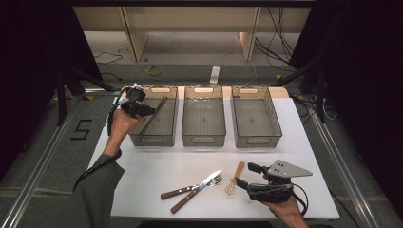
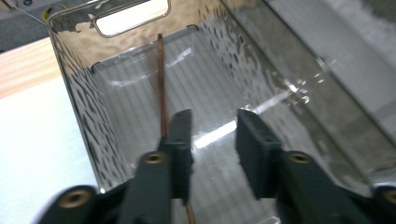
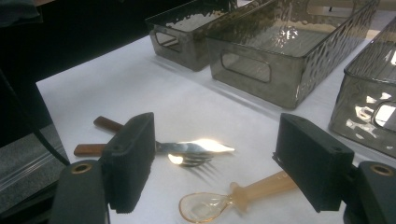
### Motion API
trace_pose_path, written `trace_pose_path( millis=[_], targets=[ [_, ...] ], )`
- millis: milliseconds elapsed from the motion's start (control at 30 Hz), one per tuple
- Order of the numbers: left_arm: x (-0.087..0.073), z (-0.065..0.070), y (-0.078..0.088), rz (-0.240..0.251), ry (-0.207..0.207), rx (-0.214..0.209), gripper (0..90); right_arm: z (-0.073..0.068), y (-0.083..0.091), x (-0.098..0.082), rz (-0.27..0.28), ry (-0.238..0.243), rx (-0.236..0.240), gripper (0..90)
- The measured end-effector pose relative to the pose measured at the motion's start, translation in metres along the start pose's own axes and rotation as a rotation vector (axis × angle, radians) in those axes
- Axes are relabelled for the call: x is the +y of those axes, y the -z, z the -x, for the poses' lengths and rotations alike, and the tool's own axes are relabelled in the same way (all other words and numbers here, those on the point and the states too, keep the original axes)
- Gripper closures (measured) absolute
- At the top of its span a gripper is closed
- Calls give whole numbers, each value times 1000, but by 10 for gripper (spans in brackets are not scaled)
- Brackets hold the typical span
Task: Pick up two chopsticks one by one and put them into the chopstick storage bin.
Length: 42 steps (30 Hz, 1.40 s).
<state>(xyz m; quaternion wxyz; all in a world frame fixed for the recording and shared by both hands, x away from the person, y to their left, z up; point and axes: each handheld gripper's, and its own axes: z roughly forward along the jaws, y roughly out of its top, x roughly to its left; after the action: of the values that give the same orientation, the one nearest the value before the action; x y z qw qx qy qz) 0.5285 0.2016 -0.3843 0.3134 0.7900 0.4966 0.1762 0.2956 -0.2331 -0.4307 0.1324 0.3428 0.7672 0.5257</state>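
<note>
A thin brown stick (image 1: 155, 114) leans inside the left clear bin (image 1: 153, 138), its top against the far wall. My left gripper (image 1: 151, 111) hovers over that bin's left side. In the left gripper view its jaws (image 2: 212, 140) stand apart with nothing between the pads, and the stick (image 2: 161, 84) passes just outside the left finger. My right gripper (image 1: 248, 175) rests low over the table's front right, open. A translucent amber spoon (image 3: 219, 203) lies on the table below the gap between its wide jaws (image 3: 219, 140).
A middle bin (image 1: 203, 140) and a right bin (image 1: 259, 140) stand beside the left one, both empty. A wood-handled knife (image 1: 197, 190) and fork (image 1: 190, 189) lie crossed on the white table, left of the spoon (image 1: 234, 183). The table's front edge is close to my right hand.
</note>
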Motion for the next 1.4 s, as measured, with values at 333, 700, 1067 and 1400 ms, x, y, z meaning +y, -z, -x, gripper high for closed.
trace_pose_path(
  millis=[333, 700, 1067, 1400],
  targets=[
    [-17, 19, 31, 53, 46, -51, 291, -1, -11, 0, -152, 25, -177, 294],
    [-54, 42, 61, 125, 57, -80, 213, 4, -22, 11, -236, -32, -241, 297],
    [-79, 75, 60, 142, 9, -83, 171, 13, -43, 16, -333, -75, -288, 292],
    [-102, 80, 60, 170, 28, -158, 154, 23, -57, 18, -376, -140, -303, 281]
  ],
)
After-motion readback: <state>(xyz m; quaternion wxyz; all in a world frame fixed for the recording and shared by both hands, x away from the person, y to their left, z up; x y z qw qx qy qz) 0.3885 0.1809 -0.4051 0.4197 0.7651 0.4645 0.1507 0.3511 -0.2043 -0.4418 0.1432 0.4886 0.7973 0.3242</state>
